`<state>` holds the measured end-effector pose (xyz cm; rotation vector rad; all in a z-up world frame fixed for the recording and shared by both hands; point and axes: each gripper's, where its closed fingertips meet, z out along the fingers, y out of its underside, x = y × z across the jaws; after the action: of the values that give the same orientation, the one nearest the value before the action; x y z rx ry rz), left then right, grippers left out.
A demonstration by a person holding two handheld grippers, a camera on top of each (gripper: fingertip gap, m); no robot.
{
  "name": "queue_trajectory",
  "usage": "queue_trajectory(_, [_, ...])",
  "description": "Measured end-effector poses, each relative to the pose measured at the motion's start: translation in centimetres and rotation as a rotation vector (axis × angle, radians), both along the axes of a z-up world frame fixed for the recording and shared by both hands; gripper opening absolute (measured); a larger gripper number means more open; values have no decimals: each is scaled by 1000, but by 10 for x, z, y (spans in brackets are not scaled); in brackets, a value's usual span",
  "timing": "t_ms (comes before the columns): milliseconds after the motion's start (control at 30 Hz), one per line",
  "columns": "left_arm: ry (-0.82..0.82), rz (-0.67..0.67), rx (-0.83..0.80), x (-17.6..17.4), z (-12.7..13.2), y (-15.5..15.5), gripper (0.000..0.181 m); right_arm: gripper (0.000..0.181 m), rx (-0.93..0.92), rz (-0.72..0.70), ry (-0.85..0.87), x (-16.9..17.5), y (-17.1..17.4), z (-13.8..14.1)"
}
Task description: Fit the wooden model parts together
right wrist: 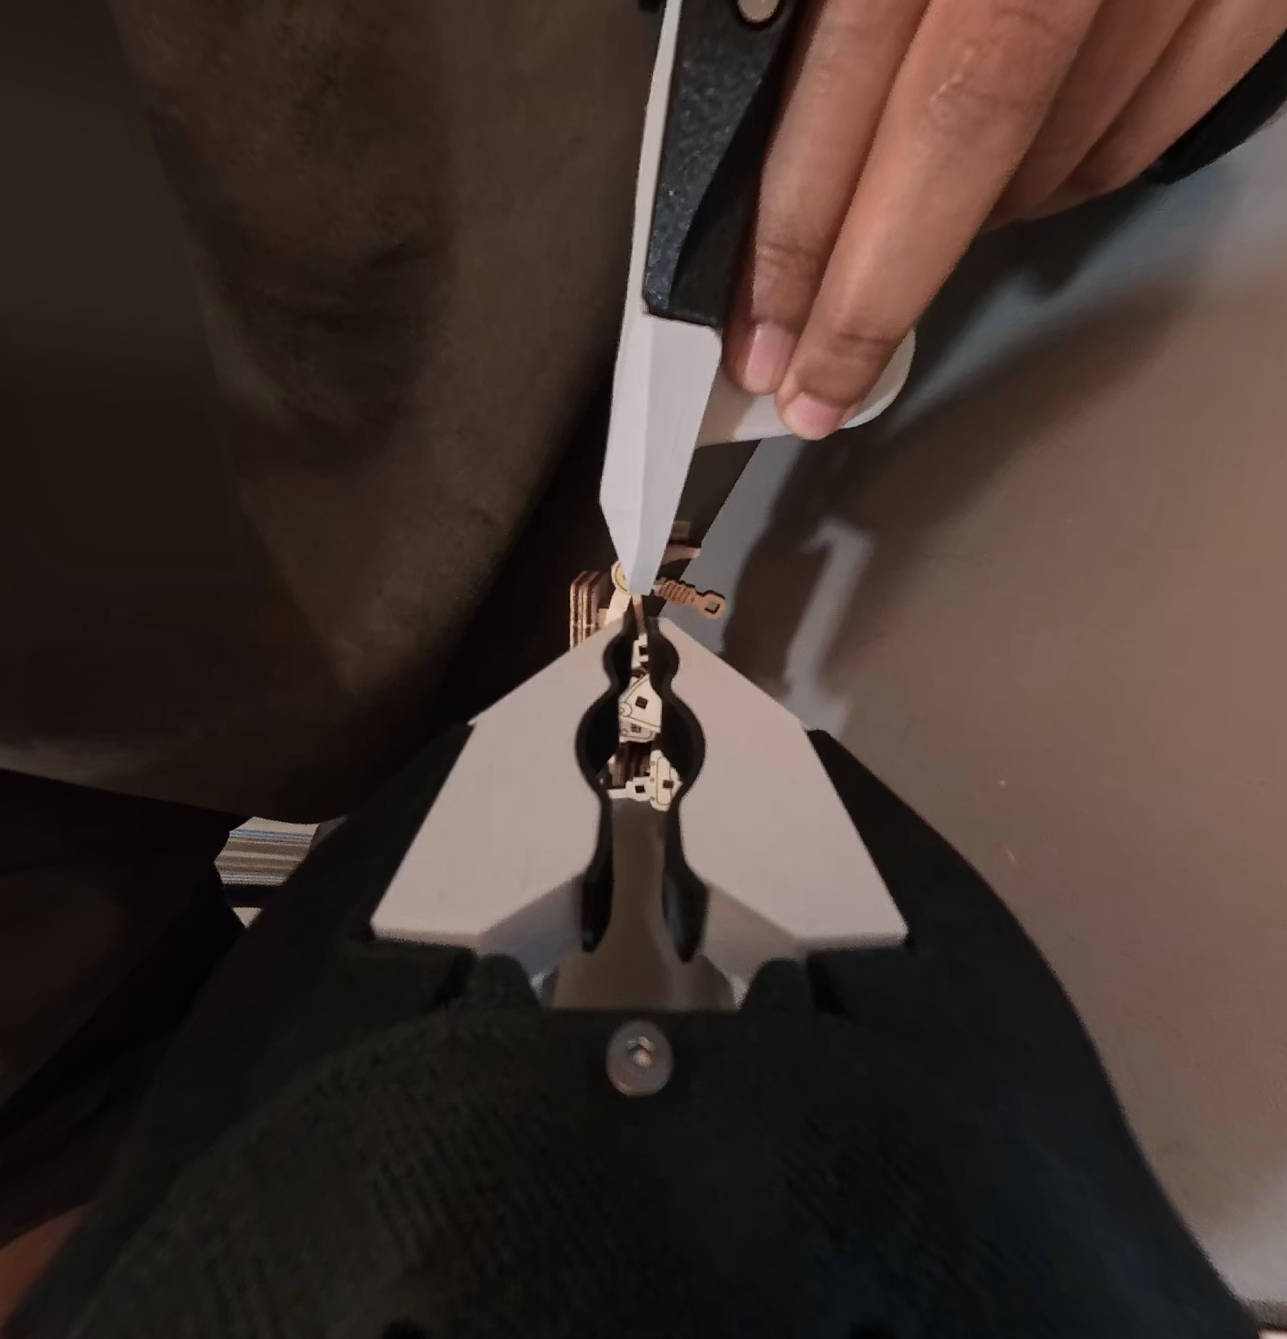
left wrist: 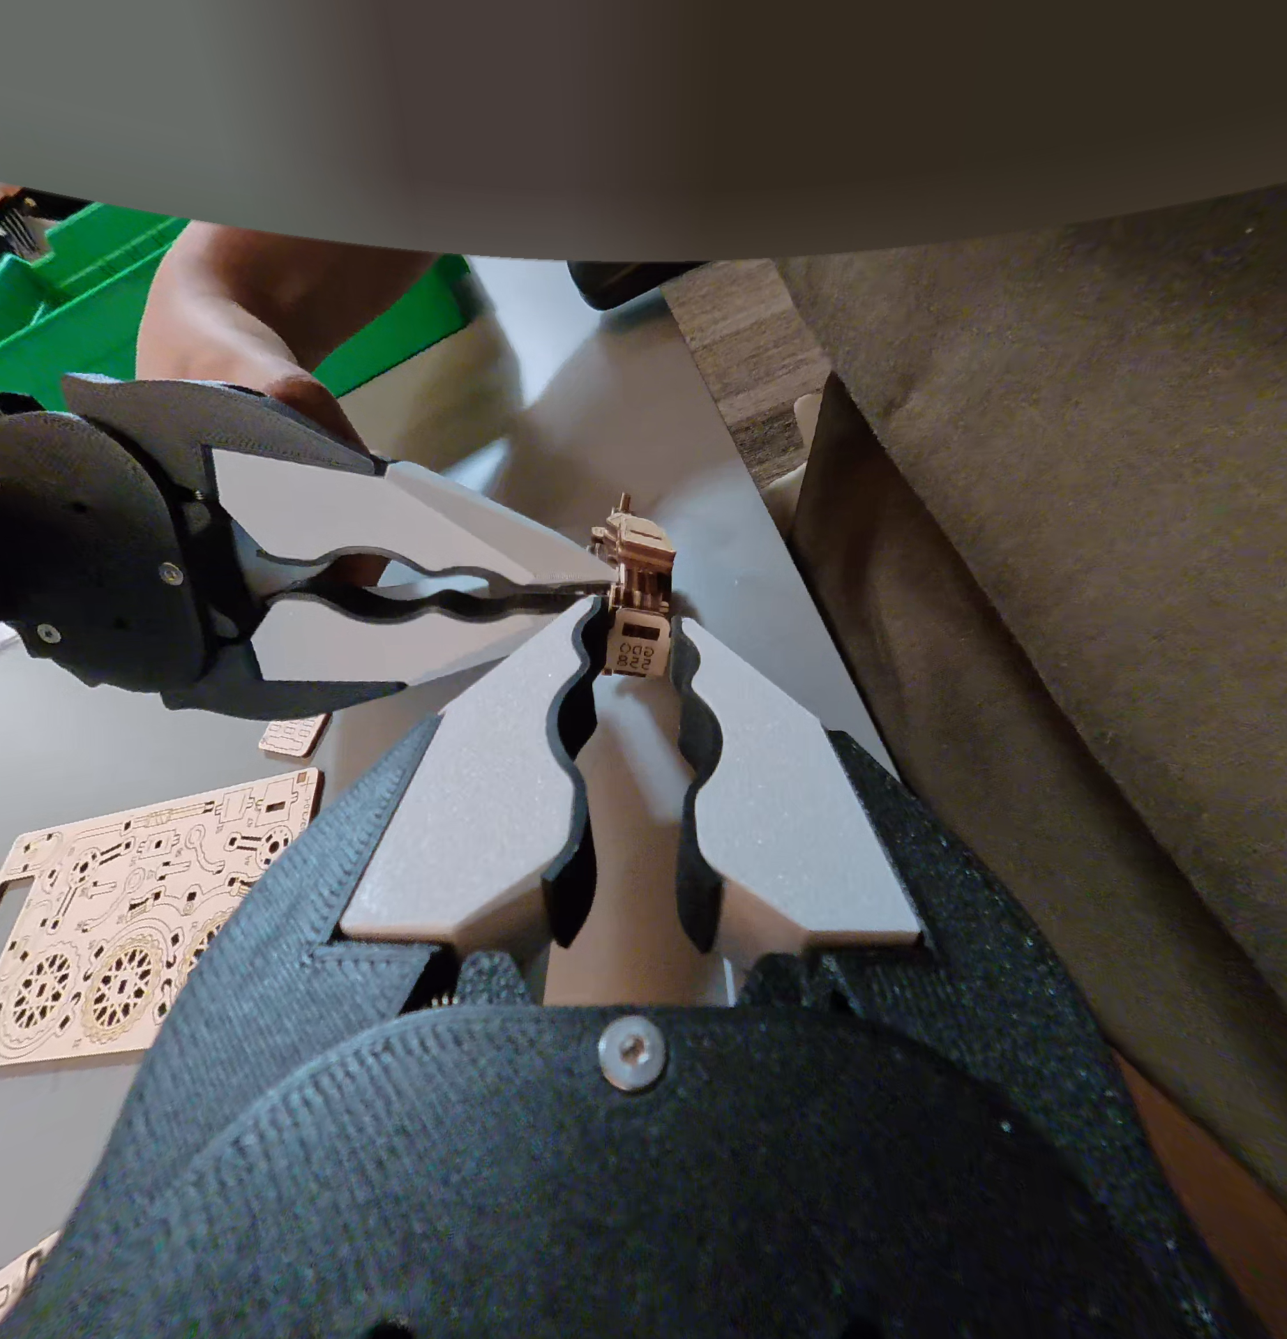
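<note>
A small wooden model assembly (left wrist: 636,580) is held above the grey table. My left gripper (left wrist: 634,637) is shut on its lower block, one finger on each side. My right gripper (left wrist: 602,585) comes in from the left, and its tips are closed against the model's side. In the right wrist view my right gripper (right wrist: 644,632) is shut, with its tips on a thin wooden piece at the model (right wrist: 636,714). The left gripper's white finger (right wrist: 647,464) comes down from above onto the model. A small ribbed wooden rod (right wrist: 694,595) sticks out to the right.
A laser-cut wooden parts sheet (left wrist: 118,927) lies on the table at the lower left, with a small loose piece (left wrist: 296,732) above it. A green bin (left wrist: 68,290) stands at the far left. Dark brown cloth (left wrist: 1060,580) fills the right. A hand (right wrist: 879,217) holds the left gripper. My left and right fingertips are right by each other.
</note>
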<state>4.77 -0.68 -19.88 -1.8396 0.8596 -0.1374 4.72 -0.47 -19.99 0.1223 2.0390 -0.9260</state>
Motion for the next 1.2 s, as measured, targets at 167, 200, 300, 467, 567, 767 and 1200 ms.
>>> queue_trajectory(167, [0, 5, 0, 0, 0, 0, 15, 0, 13, -8, -6, -1, 1, 0])
queue_trajectory(200, [1, 6, 0, 0, 0, 1, 15, 0, 16, -10, -7, -1, 1, 0])
queue_trajectory(300, [2, 9, 0, 0, 0, 1, 16, 0, 29, -14, -8, -2, 1, -1])
queue_trajectory(467, [0, 12, 0, -1, 0, 1, 16, 0, 56, -20, -15, -2, 1, -1])
queue_trajectory(567, [-4, 12, 2, 0, 0, 1, 16, 0, 61, -17, -23, -2, 2, -1])
queue_trajectory(767, [-15, 26, -1, -3, 0, 2, 16, 0, 68, -22, -33, -6, 3, 0])
queue_trajectory(1200, [-4, 35, -9, -5, -3, 3, 16, 0, 142, -28, -38, -5, 5, 0])
